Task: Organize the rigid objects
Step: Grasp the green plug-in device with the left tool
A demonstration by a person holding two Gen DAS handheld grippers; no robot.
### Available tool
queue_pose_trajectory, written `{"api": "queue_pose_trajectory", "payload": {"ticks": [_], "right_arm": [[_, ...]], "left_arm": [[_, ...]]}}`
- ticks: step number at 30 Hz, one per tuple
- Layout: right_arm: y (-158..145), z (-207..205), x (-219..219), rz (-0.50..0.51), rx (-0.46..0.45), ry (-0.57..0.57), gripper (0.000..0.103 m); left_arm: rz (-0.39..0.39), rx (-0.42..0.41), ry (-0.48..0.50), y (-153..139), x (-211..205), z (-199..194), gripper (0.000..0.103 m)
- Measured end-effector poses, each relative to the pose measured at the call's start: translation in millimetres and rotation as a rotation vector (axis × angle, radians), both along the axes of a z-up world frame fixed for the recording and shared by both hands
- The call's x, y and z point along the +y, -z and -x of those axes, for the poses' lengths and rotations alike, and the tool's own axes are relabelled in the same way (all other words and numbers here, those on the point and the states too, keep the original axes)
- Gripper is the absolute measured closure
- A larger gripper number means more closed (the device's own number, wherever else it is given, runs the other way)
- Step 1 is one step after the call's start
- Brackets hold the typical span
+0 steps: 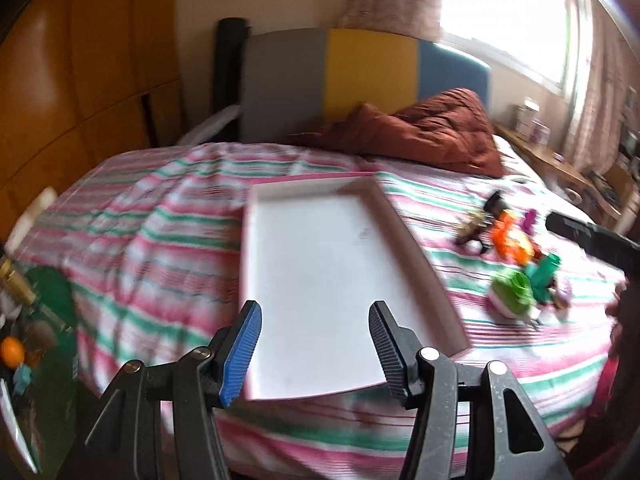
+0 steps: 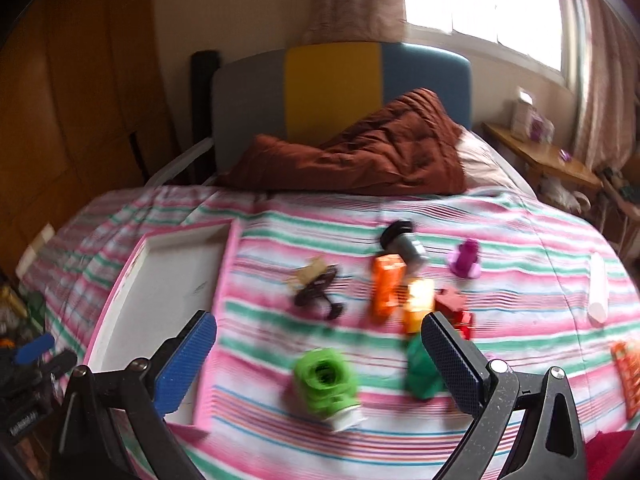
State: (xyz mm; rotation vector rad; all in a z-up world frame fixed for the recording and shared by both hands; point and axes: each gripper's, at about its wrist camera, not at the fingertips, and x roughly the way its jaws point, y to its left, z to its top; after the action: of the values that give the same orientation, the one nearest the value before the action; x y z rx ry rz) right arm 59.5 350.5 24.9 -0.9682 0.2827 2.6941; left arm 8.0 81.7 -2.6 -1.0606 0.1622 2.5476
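A shallow tray [image 1: 320,260] with a white floor and pink rim lies on the striped bed, with nothing in it. My left gripper [image 1: 316,350] hangs open over its near end, holding nothing. Right of the tray [image 2: 168,288], small toys are scattered on the cover: a green one [image 2: 324,380], a teal one [image 2: 418,368], an orange block [image 2: 386,288], a grey cylinder with a black cap [image 2: 404,244], a purple figure [image 2: 466,258] and a dark brown piece [image 2: 316,292]. My right gripper [image 2: 320,362] is open above the green toy [image 1: 514,292], clear of it.
A rust-brown quilt [image 2: 360,152] is heaped by the grey, yellow and blue headboard [image 2: 332,84]. A white tube [image 2: 598,288] and an orange item [image 2: 628,364] lie at the bed's right side. A wooden side table [image 2: 540,152] stands under the window. Clutter sits on the floor at the left [image 1: 24,320].
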Motion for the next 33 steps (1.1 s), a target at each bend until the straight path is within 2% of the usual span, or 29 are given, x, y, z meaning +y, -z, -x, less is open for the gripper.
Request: {"api": "queue_pose_trajectory", "payload": {"ticks": [3, 8, 12, 15, 18, 21, 22, 27, 29, 32, 33], "right_arm": [[-1, -7, 41, 0.062, 0.000, 0.056, 0.000], [6, -22, 94, 0.077, -0.005, 0.128, 0.000], [17, -36, 124, 0.116, 0.013, 0.167, 0.000], [22, -44, 142, 0.186, 0.032, 0.211, 0.000], [19, -49, 152, 0.216, 0.047, 0.238, 0.000], [17, -54, 161, 0.253, 0.061, 0.264, 0.000], [16, -55, 164, 0.277, 0.068, 0.268, 0.000], [16, -59, 174, 0.323, 0.080, 0.282, 0.000], [15, -60, 175, 0.329, 0.089, 0.276, 0.000], [17, -56, 172, 0.335, 0.076, 0.254, 0.000], [19, -53, 171, 0.336, 0.064, 0.238, 0.000]], "left_arm": [[-0.017, -0.051, 0.089, 1, 23, 2, 0.046], [-0.078, -0.121, 0.239, 1, 67, -3, 0.046], [-0.123, -0.205, 0.345, 6, 111, -7, 0.046], [-0.121, -0.268, 0.388, 17, 145, -8, 0.046], [-0.084, -0.323, 0.385, 33, 174, -6, 0.045], [-0.067, -0.394, 0.361, 52, 197, 2, 0.029], [-0.065, -0.413, 0.354, 58, 203, 4, 0.028], [-0.069, -0.432, 0.291, 75, 220, 18, 0.023], [-0.075, -0.444, 0.265, 81, 223, 26, 0.023], [-0.058, -0.403, 0.251, 83, 222, 28, 0.037], [-0.061, -0.396, 0.259, 83, 220, 27, 0.037]]}}
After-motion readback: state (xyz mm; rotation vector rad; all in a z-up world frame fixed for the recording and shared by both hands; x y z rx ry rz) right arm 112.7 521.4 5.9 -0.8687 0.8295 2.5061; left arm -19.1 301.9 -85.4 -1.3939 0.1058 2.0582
